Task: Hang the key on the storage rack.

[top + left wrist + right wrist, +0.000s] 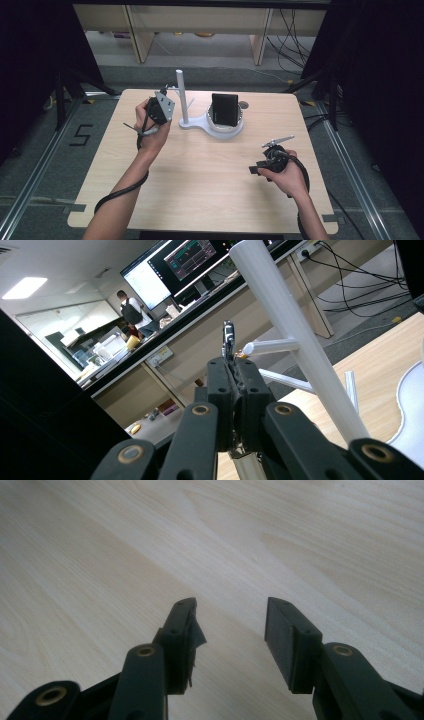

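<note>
from above, the left gripper (pixel 161 107) is held up over the far left part of the table (pixel 200 175), just beside the white post (pixel 181 95) of a white stand (pixel 200 122) whose round base carries a black box (pixel 224 109); the right gripper (pixel 270 162) sits low over the near right part of the table, well apart from the stand. the left gripper view gives what the high view cannot: its jaws are pressed fully together on a small metal clip (pixel 228 340), which sticks up out of the pinched tips, close to a short white peg (pixel 270 346) that branches off the post (pixel 295 335), though whether clip and peg touch i cannot tell. behind them, screens and a person at a long desk show in the room. the right gripper view looks down at bare wood grain (pixel 100 555), its jaws standing wide apart with nothing between them
</note>
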Demonstrator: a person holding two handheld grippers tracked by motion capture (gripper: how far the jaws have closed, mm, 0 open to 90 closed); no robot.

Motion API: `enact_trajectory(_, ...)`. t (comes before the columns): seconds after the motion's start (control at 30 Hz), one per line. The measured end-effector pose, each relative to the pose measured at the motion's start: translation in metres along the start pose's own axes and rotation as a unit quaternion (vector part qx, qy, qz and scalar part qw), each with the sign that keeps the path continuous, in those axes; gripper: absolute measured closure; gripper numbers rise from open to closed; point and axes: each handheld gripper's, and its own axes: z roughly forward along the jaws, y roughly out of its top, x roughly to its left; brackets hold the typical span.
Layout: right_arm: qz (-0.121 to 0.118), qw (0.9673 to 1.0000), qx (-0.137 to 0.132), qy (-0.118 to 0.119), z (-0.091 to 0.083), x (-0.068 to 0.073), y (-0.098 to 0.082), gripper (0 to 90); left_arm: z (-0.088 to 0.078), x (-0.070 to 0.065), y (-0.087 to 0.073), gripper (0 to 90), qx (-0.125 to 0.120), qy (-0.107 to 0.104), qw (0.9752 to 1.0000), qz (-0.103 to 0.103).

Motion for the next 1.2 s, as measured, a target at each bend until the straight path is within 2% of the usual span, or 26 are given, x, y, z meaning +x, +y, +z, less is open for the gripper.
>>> enact_trajectory(0.2,0.003,1.0000,0.002,0.005,0.000,0.000,0.000,56.7,0.002,-0.004,-0.001,86.6,0.001,0.000,1.0000,0.003)
enact_trajectory(0.33,-0.002,1.0000,-0.001,0.002,0.000,0.000,0.000,56.8,0.004,-0.007,-0.002,86.7,0.004,-0.001,1.0000,0.004)
enact_trajectory(0.37,-0.004,1.0000,-0.001,0.007,0.000,0.000,0.000,56.7,0.004,-0.007,-0.002,86.6,0.005,-0.001,1.0000,0.005)
enact_trajectory(0.4,0.001,1.0000,0.002,0.007,0.000,0.001,0.000,56.7,0.004,-0.008,-0.002,86.6,0.006,-0.001,1.0000,0.007)
enact_trajectory(0.53,-0.006,1.0000,-0.002,0.004,0.000,0.000,0.000,56.7,0.005,-0.010,-0.003,86.6,0.007,0.000,0.9999,0.008)
enact_trajectory(0.73,0.002,1.0000,-0.002,0.007,0.000,0.002,0.000,56.6,0.006,-0.011,-0.002,86.6,0.008,0.002,0.9999,0.013)
enact_trajectory(0.8,-0.005,0.9999,-0.007,0.007,0.002,0.000,0.000,56.6,0.006,-0.012,-0.002,86.6,0.009,0.002,0.9998,0.017)
enact_trajectory(1.2,0.001,0.9999,0.004,0.009,0.000,0.001,0.000,56.5,0.008,-0.016,-0.004,86.5,0.012,0.001,0.9997,0.022)
